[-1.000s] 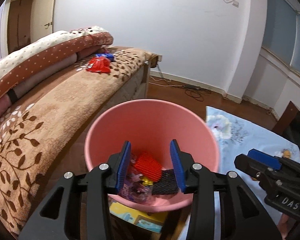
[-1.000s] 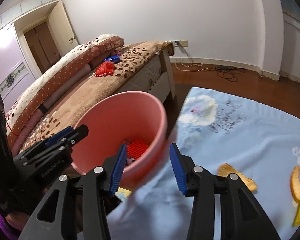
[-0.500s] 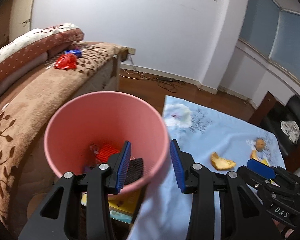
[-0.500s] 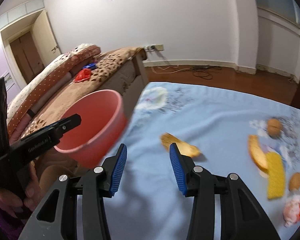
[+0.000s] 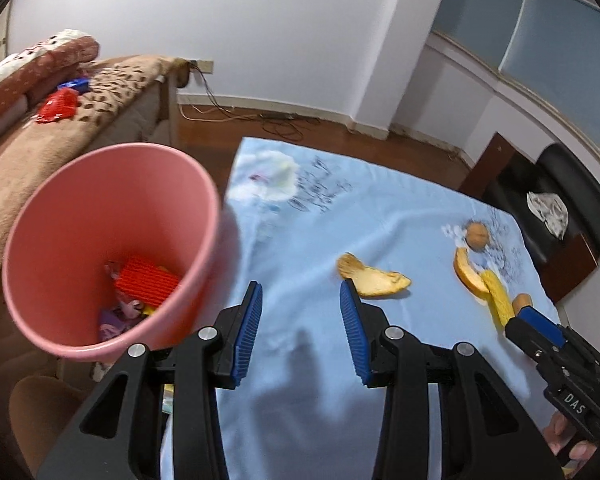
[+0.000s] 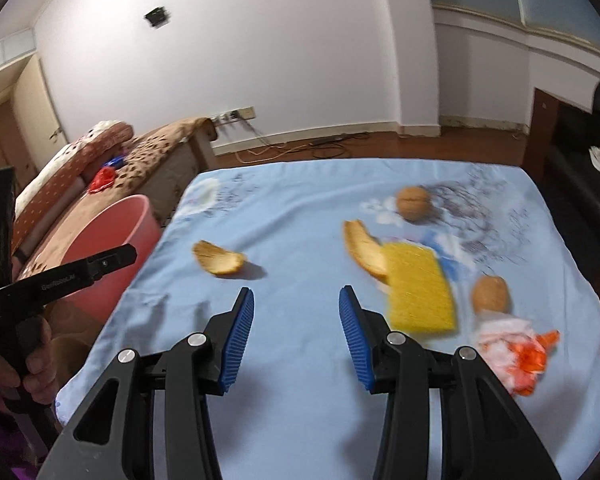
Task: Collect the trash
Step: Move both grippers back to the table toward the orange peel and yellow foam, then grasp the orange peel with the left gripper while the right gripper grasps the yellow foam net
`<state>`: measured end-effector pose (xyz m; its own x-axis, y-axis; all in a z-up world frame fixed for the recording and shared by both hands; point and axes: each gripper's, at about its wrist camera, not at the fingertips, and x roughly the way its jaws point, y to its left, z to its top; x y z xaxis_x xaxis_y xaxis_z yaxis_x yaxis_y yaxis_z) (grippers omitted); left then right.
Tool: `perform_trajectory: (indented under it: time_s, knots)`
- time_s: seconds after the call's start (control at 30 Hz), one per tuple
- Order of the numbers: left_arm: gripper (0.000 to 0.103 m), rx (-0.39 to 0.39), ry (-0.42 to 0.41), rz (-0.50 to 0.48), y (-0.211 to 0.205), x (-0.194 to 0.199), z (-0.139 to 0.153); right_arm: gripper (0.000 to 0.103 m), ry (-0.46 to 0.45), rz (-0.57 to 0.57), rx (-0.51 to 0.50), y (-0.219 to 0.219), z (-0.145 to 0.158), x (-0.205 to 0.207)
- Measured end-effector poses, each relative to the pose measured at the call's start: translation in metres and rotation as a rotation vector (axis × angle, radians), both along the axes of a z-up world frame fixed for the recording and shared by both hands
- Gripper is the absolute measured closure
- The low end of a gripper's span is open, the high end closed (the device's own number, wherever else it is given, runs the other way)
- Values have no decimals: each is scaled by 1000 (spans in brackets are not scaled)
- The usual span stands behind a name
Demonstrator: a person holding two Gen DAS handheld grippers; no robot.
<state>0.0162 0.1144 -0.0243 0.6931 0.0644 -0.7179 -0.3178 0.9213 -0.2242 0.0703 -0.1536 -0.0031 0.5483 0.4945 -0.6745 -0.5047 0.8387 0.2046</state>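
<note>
Left wrist view: left gripper (image 5: 301,326) spread wide over the blue cloth (image 5: 308,240), nothing between the ribbed blue pads. Just left of it, a smooth pink plastic bucket (image 5: 80,216) beside the table edge, its inside visible here only: a ridged red piece (image 5: 146,282) on purple and yellow scraps. Ahead on the cloth, a curled orange peel (image 5: 372,276); farther right, a second peel (image 5: 468,274) touching a yellow sponge (image 5: 498,300), a round walnut (image 5: 477,235) behind them. At the lower right, right gripper (image 5: 540,330) seen side-on, opening impossible to judge from here. Leaf-patterned brown bedspread (image 5: 60,140) at left with a crinkled red wrapper (image 5: 58,106).

Right wrist view: right gripper (image 6: 296,332) also held wide apart and empty, above bare cloth (image 6: 300,216). Bucket (image 6: 112,232) only partly shown, contents hidden. Peel (image 6: 218,262) ahead-left; second peel (image 6: 362,252) against the coarse rectangular sponge (image 6: 420,296); walnut (image 6: 413,203) beyond. Shown here alone: a second walnut (image 6: 491,294) and a crumpled white-and-orange wrapper (image 6: 516,350) just beneath it. Left gripper's black body at the far left.
</note>
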Motion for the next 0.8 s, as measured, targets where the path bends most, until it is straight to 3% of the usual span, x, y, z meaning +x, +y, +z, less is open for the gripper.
perform_trajectory:
  time_s: [0.33,0.63,0.67,0.73,0.8]
  knots:
    - [62,-62,75,-37,-11,48,-32,59,38,-65,-10,-27,-15,16]
    - [62,-42,82,-53,-17,68,-44,59,49,-92,-33,-33,-20,29]
    - [65,-36,80,-54,-18,69,-44,59,49,-92,-39,-33,-21,30]
    - [81,-22,77,-58,-19,71,-45,59,54,-94,-47,-32,-23,32]
    - [91,-15,79,-62,-20,72,-46,59,59,-97,-52,-32,-25,34]
